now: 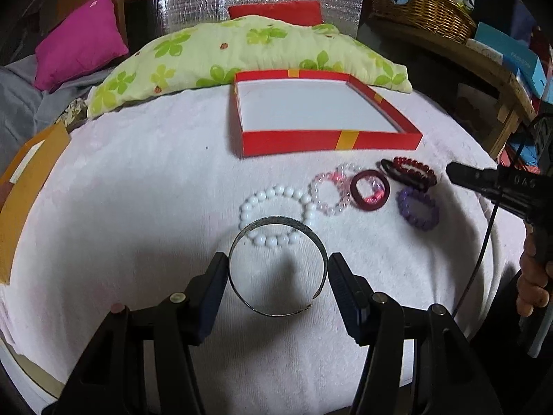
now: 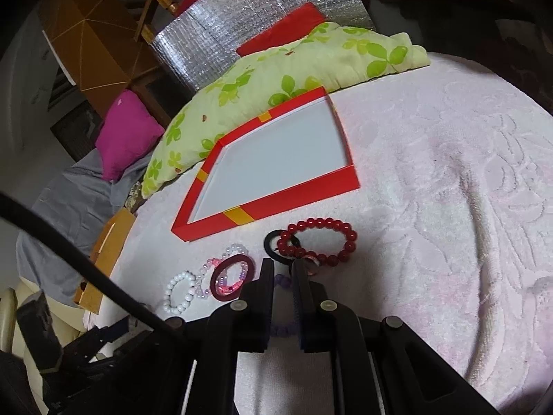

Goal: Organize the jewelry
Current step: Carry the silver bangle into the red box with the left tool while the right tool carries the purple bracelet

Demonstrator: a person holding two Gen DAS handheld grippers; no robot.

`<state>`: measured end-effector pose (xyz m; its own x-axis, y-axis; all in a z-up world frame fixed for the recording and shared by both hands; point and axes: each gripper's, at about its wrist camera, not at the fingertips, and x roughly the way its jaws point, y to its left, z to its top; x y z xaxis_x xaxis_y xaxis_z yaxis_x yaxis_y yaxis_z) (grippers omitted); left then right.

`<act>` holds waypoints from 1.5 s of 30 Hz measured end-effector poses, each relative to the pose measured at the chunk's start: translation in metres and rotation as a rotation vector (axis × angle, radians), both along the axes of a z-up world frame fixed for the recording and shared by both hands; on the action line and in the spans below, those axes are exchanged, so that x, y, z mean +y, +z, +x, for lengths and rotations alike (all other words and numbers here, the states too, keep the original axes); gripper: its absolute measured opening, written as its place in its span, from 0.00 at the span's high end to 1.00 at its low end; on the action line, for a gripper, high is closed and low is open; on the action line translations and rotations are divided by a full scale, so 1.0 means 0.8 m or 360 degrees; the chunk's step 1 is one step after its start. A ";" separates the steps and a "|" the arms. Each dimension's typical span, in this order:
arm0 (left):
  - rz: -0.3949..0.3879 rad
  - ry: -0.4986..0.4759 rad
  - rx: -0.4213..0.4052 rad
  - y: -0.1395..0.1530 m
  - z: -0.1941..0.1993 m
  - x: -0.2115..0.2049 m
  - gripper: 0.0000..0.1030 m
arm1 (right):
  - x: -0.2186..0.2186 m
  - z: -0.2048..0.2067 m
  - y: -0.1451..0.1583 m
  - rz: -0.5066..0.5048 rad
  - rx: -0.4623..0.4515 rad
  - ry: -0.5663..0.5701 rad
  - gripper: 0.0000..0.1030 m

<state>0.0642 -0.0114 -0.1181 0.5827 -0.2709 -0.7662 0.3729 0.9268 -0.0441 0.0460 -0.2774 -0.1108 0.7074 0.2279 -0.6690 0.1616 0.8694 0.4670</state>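
Left wrist view: my left gripper (image 1: 278,278) pinches the silver cuff bangle (image 1: 278,266) by its sides, while the red box (image 1: 293,143) holds nothing yet.

I judge the sorting barely begun. White bead bracelet (image 1: 276,218), clear pink bracelet (image 1: 331,190), maroon ring bangle (image 1: 369,190), purple bead bracelet (image 1: 418,209) and red bead bracelet (image 2: 319,240) all lie on the towel (image 1: 138,207) near the box. My right gripper (image 2: 281,271) hovers over them, fingers close together, gripping nothing I can make out.
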 end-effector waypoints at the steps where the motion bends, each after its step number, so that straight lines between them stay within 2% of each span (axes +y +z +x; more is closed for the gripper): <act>1: 0.0013 0.0002 -0.0002 0.001 0.000 -0.001 0.41 | -0.002 0.001 -0.002 -0.0004 0.0028 -0.0012 0.88; 3: 0.0014 0.0002 0.0009 0.001 0.000 -0.001 0.41 | -0.003 0.005 -0.010 0.0012 0.0104 -0.0010 0.84; 5: 0.0014 0.0000 0.0015 -0.002 -0.001 -0.001 0.41 | -0.002 0.010 -0.021 -0.0003 0.0198 -0.0017 0.60; 6: 0.0021 0.0001 0.0021 -0.005 -0.002 -0.001 0.41 | -0.001 0.011 -0.024 -0.0018 0.0223 -0.0021 0.39; 7: 0.0026 0.0004 0.0038 -0.008 -0.002 -0.001 0.41 | 0.002 0.010 -0.025 -0.0037 0.0222 -0.0025 0.34; 8: 0.0024 0.0006 0.0050 -0.010 -0.002 0.000 0.41 | 0.004 0.010 -0.025 -0.0051 0.0210 -0.0021 0.34; 11: 0.0030 0.0006 0.0043 -0.009 -0.004 0.000 0.41 | 0.023 0.013 -0.022 -0.0211 0.0164 0.0046 0.39; 13: 0.0028 -0.0008 0.0034 -0.007 -0.006 -0.001 0.41 | 0.037 0.023 -0.031 -0.0328 0.0226 0.0096 0.60; 15: 0.0029 -0.0019 0.0019 -0.004 -0.010 -0.002 0.41 | 0.048 0.028 -0.036 -0.0465 0.0241 0.0100 0.71; 16: 0.0030 -0.0022 0.0014 -0.003 -0.011 -0.002 0.41 | 0.053 0.029 -0.035 -0.0528 0.0235 0.0112 0.82; 18: 0.0018 -0.0027 0.0016 0.000 -0.013 -0.001 0.41 | 0.060 0.029 -0.033 -0.0592 0.0231 0.0139 0.90; 23: -0.0015 -0.0027 0.0009 0.014 -0.015 0.001 0.41 | 0.061 0.017 -0.013 -0.0483 0.0155 0.0180 0.90; 27: 0.0011 -0.0067 -0.0029 0.034 -0.004 -0.006 0.41 | 0.059 0.005 0.021 -0.0368 0.0041 0.0190 0.90; 30: -0.0018 -0.0094 -0.0081 0.064 0.019 -0.012 0.41 | 0.057 0.006 0.055 -0.0262 -0.0078 0.0205 0.90; 35: -0.0074 -0.0148 -0.0164 0.104 0.073 -0.040 0.41 | 0.041 0.050 0.107 -0.0139 -0.0223 0.0165 0.90; 37: -0.0113 -0.0168 -0.0139 0.108 0.104 -0.056 0.41 | 0.027 0.082 0.116 -0.0091 -0.0257 0.0147 0.90; 40: -0.0153 -0.0151 -0.0116 0.104 0.141 -0.076 0.41 | 0.004 0.130 0.107 0.0015 -0.0237 0.0104 0.90; 42: -0.0167 -0.0117 -0.0092 0.094 0.170 -0.088 0.41 | -0.014 0.166 0.089 0.0112 -0.0178 0.0057 0.90; 45: -0.0223 -0.0059 -0.0019 0.073 0.212 -0.100 0.41 | -0.036 0.211 0.059 0.0171 -0.0074 -0.0009 0.90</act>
<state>0.2336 -0.0910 -0.0595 0.5790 -0.3962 -0.7126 0.4080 0.8975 -0.1676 0.2145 -0.3061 -0.0637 0.7386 0.2925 -0.6073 0.1421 0.8131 0.5645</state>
